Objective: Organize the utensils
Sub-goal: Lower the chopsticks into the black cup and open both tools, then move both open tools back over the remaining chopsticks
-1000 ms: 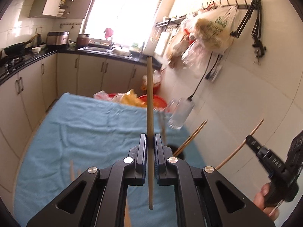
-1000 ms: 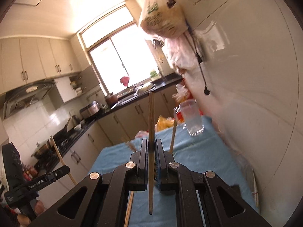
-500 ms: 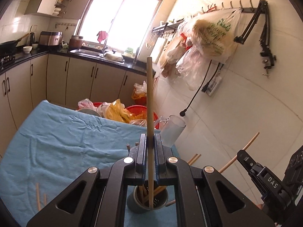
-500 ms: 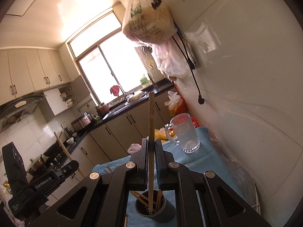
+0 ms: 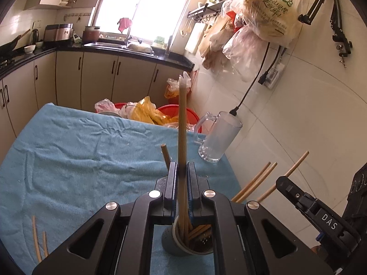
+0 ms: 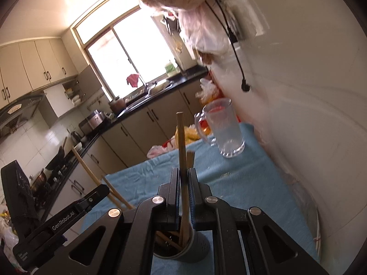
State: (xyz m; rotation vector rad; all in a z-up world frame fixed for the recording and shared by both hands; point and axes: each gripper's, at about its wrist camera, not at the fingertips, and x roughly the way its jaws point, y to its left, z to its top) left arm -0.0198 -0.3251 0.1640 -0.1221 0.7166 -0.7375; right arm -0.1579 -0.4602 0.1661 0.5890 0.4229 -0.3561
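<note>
My left gripper (image 5: 182, 171) is shut on an upright wooden chopstick (image 5: 182, 126) whose lower end reaches into the grey utensil holder (image 5: 174, 243) just beneath the fingers. Several chopsticks (image 5: 257, 178) lean out of that holder to the right. My right gripper (image 6: 183, 176) is shut on a second chopstick (image 6: 181, 142), and its lower end also sits inside the holder (image 6: 197, 249). Each view shows the other gripper at its edge: the right gripper (image 5: 282, 182) at the right, the left gripper (image 6: 103, 191) at the left. Two loose chopsticks (image 5: 36, 238) lie on the cloth, near left.
A blue cloth (image 5: 68, 155) covers the table. A clear glass mug (image 5: 218, 137) stands at its far right corner by the tiled wall. Red basins with plastic bags (image 5: 160, 114) sit behind the table. Bags (image 5: 266, 11) and a cable hang on the wall.
Both grippers have moved forward and down over the grey holder. The lower ends of their chopsticks, earlier above the cloth, now sit inside the holder. The mug looks closer.
</note>
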